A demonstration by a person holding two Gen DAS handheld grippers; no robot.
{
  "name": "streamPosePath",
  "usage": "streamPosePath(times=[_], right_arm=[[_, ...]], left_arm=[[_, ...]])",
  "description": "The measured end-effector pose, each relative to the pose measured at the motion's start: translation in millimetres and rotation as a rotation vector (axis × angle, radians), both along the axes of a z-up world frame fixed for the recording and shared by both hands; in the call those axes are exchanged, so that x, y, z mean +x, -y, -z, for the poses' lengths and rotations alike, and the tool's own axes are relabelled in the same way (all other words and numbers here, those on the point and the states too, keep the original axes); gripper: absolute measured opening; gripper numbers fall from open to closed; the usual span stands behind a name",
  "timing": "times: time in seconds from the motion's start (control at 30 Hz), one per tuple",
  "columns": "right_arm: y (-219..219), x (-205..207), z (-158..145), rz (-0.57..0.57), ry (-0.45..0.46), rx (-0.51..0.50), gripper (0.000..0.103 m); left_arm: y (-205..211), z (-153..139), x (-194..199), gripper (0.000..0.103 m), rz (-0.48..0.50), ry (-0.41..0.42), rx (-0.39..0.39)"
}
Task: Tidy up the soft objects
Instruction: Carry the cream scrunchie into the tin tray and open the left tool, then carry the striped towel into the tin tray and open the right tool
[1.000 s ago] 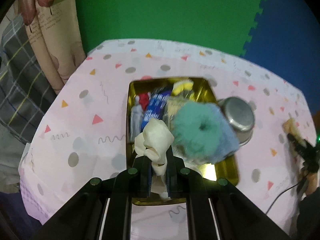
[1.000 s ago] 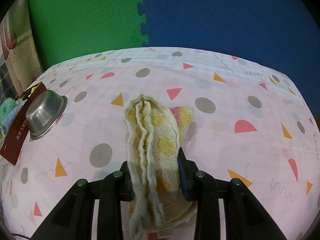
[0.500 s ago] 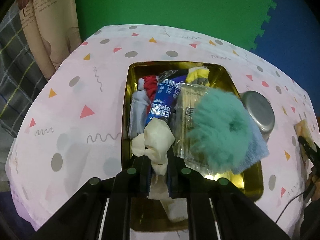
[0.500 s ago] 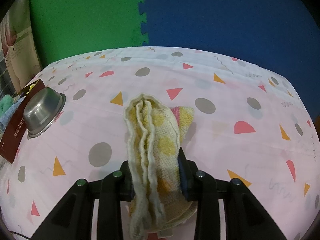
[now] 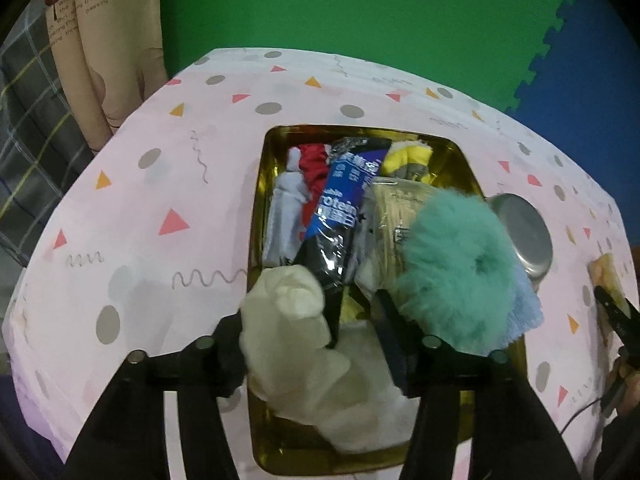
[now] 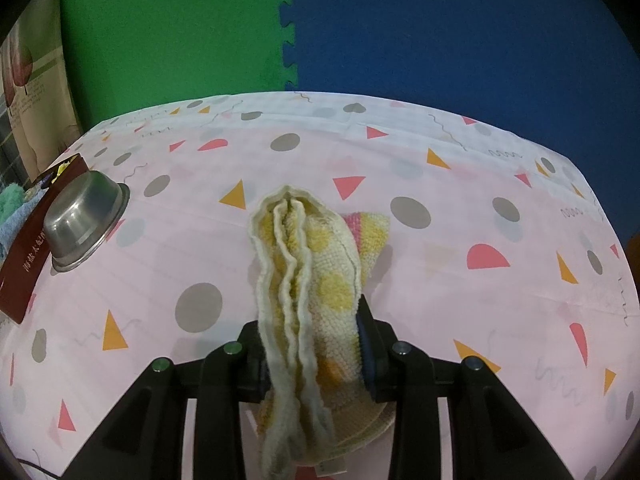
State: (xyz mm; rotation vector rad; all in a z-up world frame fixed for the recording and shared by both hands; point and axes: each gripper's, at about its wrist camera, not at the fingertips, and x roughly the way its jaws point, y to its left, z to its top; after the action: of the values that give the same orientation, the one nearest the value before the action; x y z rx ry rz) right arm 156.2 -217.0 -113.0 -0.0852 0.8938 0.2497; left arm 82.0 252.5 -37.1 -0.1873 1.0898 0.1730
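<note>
In the left wrist view my left gripper is open over the near end of a gold tray. A cream cloth lies between its jaws and spreads into the tray, resting against the left finger. The tray also holds a teal fluffy scrunchie, a blue cloth, a blue-black packet, and grey, red and yellow items. In the right wrist view my right gripper is shut on a folded yellow-dotted towel just above the table.
An upturned steel bowl sits beside the tray's right side; it also shows in the left wrist view. A dark red box edge lies left of it. The pink patterned tablecloth ends at green and blue foam walls.
My left gripper has moved down and forward over the tray and opened; the cream cloth has dropped from its grip into the tray. The right gripper and towel have barely moved.
</note>
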Motion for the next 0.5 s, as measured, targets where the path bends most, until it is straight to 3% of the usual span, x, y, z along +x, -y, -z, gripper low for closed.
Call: streamPosePath(times=[0.17, 0.5], right_arm=[[-1, -1, -2, 0.009, 0.002, -0.009, 0.034], [-9, -11, -19, 0.03, 0.005, 0.008, 0.032]], left_arm=[[8, -12, -12, 0.072, 0.034, 0.026, 0.007], [15, -44, -33, 0.081, 0.062, 0.135, -0.005]])
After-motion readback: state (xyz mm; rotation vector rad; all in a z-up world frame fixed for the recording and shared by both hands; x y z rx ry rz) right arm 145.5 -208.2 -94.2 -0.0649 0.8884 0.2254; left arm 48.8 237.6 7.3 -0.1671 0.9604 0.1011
